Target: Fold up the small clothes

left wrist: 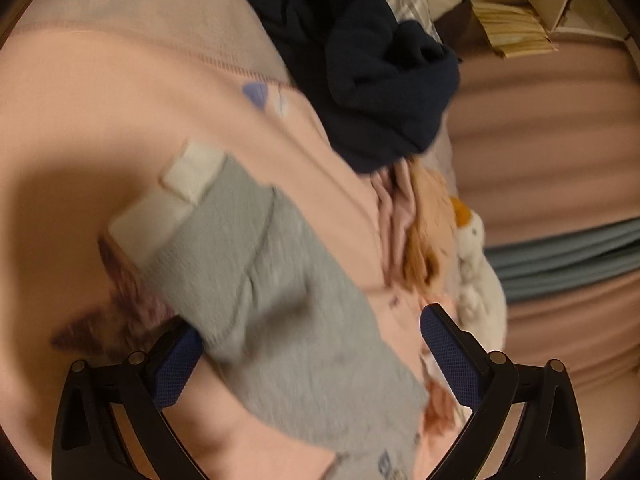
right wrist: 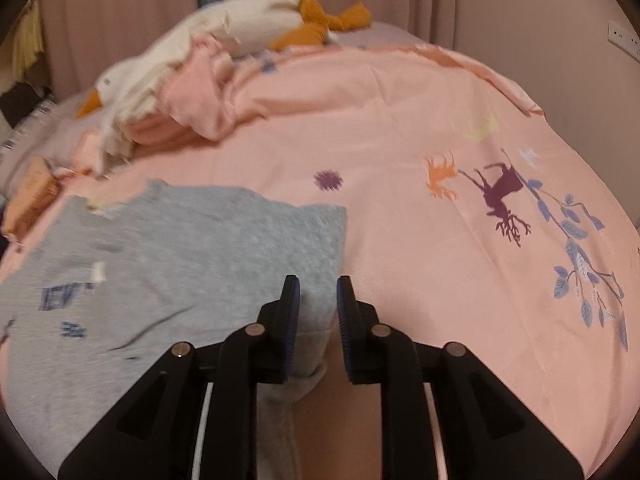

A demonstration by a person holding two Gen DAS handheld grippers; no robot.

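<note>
A small grey sweatshirt [right wrist: 180, 264] with blue print lies on the pink bedspread [right wrist: 400, 128]. In the left wrist view the grey sweatshirt [left wrist: 280, 292] stretches away with a white cuff [left wrist: 192, 172] at its far end. My left gripper [left wrist: 310, 336] is open wide, its jaws either side of the grey cloth, above it. My right gripper [right wrist: 318, 292] has its jaws a narrow gap apart over the sweatshirt's near right edge; grey fabric [right wrist: 296, 380] hangs under the left finger.
A dark navy garment [left wrist: 372, 72] lies heaped beyond the sweatshirt. A white goose plush [right wrist: 168, 60] with orange parts and crumpled pink clothes [right wrist: 200, 96] sit at the far side of the bed. Curtains [right wrist: 480, 0] hang behind.
</note>
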